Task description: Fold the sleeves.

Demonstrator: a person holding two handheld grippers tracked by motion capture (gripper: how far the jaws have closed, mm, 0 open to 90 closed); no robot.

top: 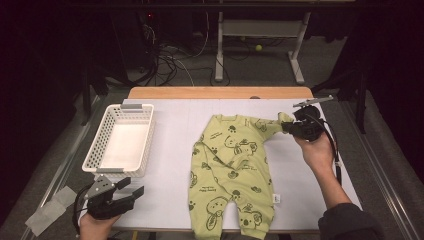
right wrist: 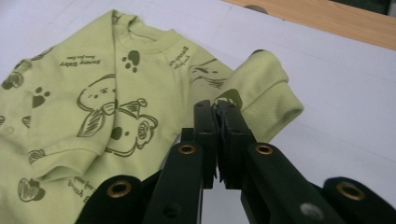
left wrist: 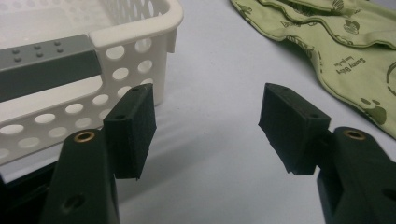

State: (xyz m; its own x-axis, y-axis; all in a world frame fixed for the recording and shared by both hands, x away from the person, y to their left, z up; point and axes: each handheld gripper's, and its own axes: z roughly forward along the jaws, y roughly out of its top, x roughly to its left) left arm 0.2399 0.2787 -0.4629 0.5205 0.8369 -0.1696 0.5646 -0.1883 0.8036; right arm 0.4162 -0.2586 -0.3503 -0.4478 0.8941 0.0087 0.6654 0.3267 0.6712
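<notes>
A light green baby romper (top: 230, 170) printed with bears and paw marks lies spread on the white table cover (top: 170, 150). My right gripper (top: 286, 125) is shut on the cuffed sleeve (right wrist: 261, 93) at the garment's upper right and holds it a little off the table; in the right gripper view the jaws pinch the sleeve fabric (right wrist: 229, 99). My left gripper (top: 134, 186) rests at the table's near left corner, open, nothing between its pads (left wrist: 133, 121). The romper's edge (left wrist: 355, 65) shows in the left gripper view.
A white perforated basket (top: 120, 142) with grey handles stands empty at the left, just beyond my left gripper; its wall (left wrist: 116, 70) is close ahead. The table's wooden far edge (top: 220, 92) runs behind the cover.
</notes>
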